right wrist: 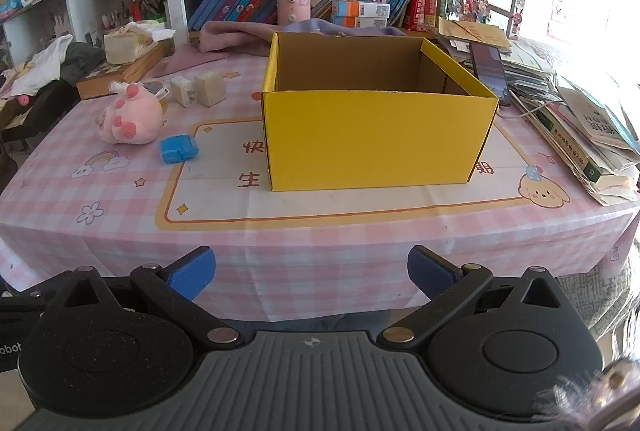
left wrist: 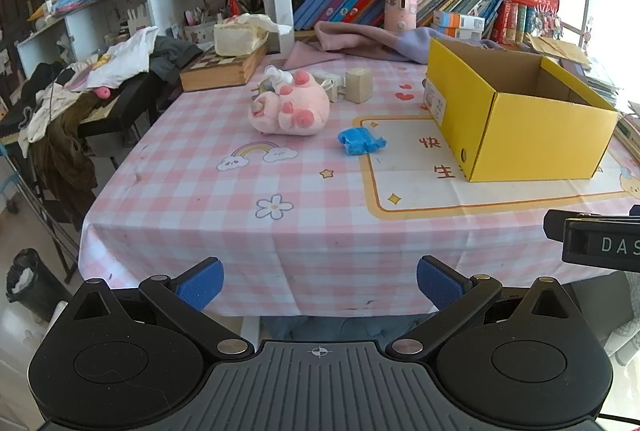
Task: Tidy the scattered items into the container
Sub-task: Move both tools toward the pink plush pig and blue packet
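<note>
Both tools, left tool (left wrist: 320, 285) & right tool (right wrist: 311, 274), gape empty; yellow box (right wrist: 376, 139) on counter (right wrist: 320, 231), pink plush (right wrist: 130, 119) at its 9 o'clock.

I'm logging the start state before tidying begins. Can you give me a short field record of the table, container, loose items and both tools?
surface: table with pink checked cloth
container: yellow box, open top, looks empty
loose items: pink plush toy, blue packet, white adapter, beige block
items' place: all left of the box, outside it
left tool: open, holding nothing
right tool: open, holding nothing
</note>
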{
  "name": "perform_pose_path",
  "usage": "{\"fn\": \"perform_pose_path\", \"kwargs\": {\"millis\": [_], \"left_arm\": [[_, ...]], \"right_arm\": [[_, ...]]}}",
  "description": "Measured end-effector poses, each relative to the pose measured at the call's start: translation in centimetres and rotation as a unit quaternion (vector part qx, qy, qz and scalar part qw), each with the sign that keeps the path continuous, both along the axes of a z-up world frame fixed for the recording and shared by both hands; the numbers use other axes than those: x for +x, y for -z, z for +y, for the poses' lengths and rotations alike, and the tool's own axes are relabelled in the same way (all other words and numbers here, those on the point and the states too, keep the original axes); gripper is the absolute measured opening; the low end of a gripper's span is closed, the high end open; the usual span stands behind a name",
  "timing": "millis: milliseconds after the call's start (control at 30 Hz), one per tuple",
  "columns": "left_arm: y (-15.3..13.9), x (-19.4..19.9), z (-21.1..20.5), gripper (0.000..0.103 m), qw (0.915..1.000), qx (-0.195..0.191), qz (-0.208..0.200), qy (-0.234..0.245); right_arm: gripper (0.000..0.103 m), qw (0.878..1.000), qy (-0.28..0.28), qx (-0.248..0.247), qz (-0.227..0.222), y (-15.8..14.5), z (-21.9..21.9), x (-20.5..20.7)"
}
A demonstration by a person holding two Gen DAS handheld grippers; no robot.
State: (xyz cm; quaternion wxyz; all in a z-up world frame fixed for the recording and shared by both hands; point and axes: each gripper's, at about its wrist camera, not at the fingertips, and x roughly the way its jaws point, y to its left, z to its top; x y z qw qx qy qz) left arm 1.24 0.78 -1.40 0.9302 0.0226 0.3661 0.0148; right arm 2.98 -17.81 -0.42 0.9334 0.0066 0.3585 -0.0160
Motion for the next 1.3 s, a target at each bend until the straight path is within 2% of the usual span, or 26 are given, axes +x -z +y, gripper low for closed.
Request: {"fn": "perform_pose_path", "kwargs": {"millis": [800, 1300], "left_arm": [[0.0, 0.0, 0.2, 0.103, 1.0, 0.0, 0.002, -0.001], [-0.1, -0.2, 1.1, 0.103, 1.0, 0.0, 0.006, -0.006]], "right_arm": [[0.103, 1.0, -0.005, -0.001, 0.003, 0.2, 0.6, 0.2], [0.103, 0.999, -0.039, -0.001, -0.003, -0.6, 1.7, 0.1]]}}
